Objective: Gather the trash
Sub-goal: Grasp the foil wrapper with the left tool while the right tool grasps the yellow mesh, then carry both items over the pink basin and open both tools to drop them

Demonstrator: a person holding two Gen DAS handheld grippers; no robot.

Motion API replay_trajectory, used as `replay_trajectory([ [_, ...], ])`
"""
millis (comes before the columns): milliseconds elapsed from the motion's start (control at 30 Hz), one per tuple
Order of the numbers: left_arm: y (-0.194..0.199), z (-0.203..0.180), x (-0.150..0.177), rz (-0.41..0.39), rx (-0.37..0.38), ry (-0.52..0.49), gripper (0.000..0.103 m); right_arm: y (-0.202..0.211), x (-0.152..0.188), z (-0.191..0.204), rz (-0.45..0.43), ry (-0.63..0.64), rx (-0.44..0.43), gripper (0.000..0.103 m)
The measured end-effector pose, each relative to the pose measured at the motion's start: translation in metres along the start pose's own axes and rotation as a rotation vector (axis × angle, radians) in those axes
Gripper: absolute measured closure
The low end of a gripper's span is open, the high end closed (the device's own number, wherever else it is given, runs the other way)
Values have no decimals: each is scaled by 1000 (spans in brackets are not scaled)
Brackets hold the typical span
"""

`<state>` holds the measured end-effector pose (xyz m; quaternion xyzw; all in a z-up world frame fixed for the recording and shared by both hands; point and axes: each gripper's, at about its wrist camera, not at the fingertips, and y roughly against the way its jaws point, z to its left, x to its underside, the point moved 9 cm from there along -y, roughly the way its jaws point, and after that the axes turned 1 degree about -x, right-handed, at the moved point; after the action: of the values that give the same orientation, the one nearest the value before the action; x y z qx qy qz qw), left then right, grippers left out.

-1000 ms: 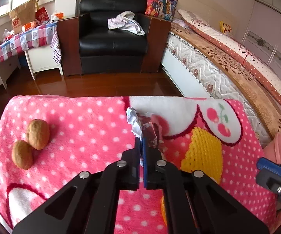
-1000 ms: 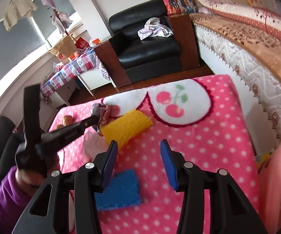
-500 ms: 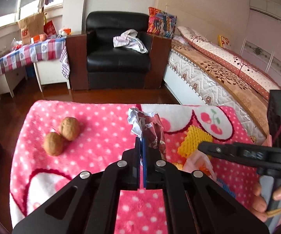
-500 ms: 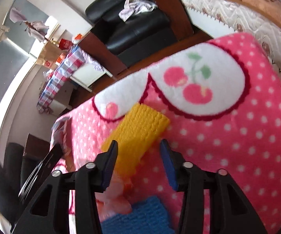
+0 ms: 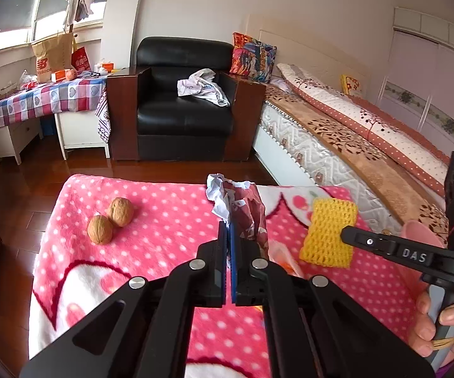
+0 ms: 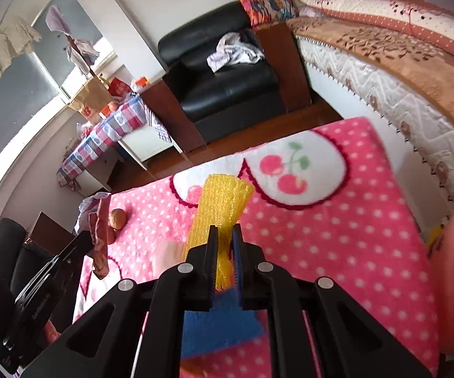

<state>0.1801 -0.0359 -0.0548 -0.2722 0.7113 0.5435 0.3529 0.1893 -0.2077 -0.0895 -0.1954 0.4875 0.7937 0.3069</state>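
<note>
left gripper point(image 5: 229, 236) clamps crumpled wrapper point(image 5: 238, 208) | right gripper point(image 6: 225, 245) pinches yellow foam net point(image 6: 224, 201) at near end | risk: springy net slips free, wrapper tears loose

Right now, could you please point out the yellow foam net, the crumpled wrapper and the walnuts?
yellow foam net point(image 6: 224, 201), right wrist view, upper mesh.
crumpled wrapper point(image 5: 249, 211), left wrist view, maroon middle.
walnuts point(image 5: 121, 211), left wrist view, far walnut's shell.

Two walnuts point(image 5: 111, 220) (touching) on the pink blanket point(image 5: 164, 220); black armchair point(image 5: 183, 100) behind.
</note>
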Motion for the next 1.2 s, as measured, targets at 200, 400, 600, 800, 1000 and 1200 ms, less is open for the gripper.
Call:
replay_trajectory([
  [200, 18, -30, 11, 16, 19, -8, 102, 48, 18, -11, -41, 43, 31, 95],
  [400, 29, -71, 24, 27, 30, -43, 102, 86, 41, -28, -67, 81, 76, 95],
  [600, 37, -111, 35, 29, 27, -92, 102, 119, 55, -51, -108, 104, 138, 94],
  [800, 42, -144, 40, 17, 27, -142, 102, 145, 59, -75, -149, 87, 176, 94],
  [1000, 44, -175, 43, 4, 33, -179, 102, 170, 59, -99, -194, 65, 217, 94],
  [1200, 41, -204, 45, 2, 53, -211, 102, 192, 57, -126, -230, 27, 254, 94],
])
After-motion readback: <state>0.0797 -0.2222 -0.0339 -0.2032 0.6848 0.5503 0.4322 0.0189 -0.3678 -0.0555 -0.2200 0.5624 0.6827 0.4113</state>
